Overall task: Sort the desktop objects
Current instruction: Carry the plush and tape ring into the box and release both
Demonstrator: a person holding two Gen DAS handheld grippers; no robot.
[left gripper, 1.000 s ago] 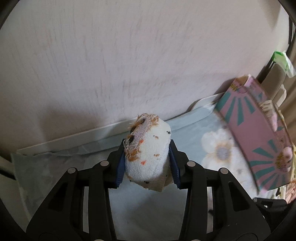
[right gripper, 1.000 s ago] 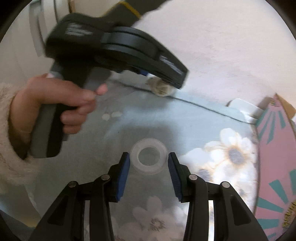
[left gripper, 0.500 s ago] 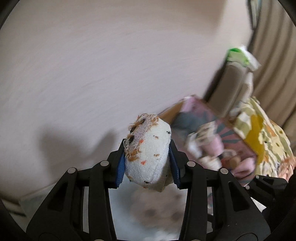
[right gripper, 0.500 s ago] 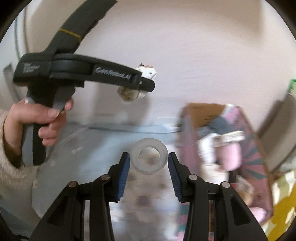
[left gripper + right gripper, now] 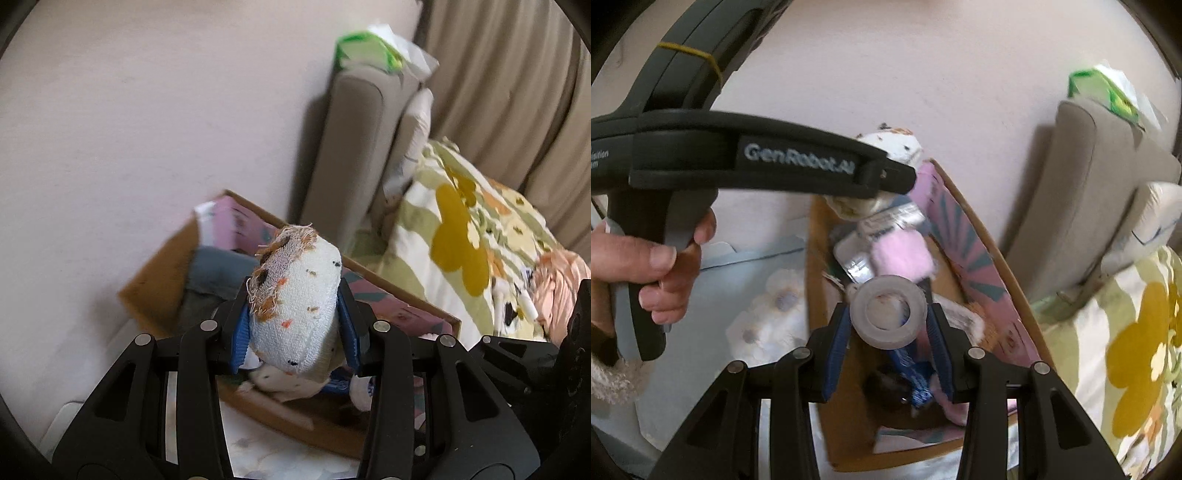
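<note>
Both hands are over the cardboard box [image 5: 982, 236] now. The left hand-held gripper [image 5: 293, 325] is clamped on a speckled white sock [image 5: 295, 306], rolled up, frayed end pointing up, hanging above the box's near corner. The right hand-held gripper [image 5: 888, 328] pinches a clear tape roll [image 5: 888, 312] between its blue pads [image 5: 836, 343], right above the clutter inside the box. A hand [image 5: 653, 266] grips the left tool's handle. A flowered cushion [image 5: 1126, 350] lies beside the box.
</note>
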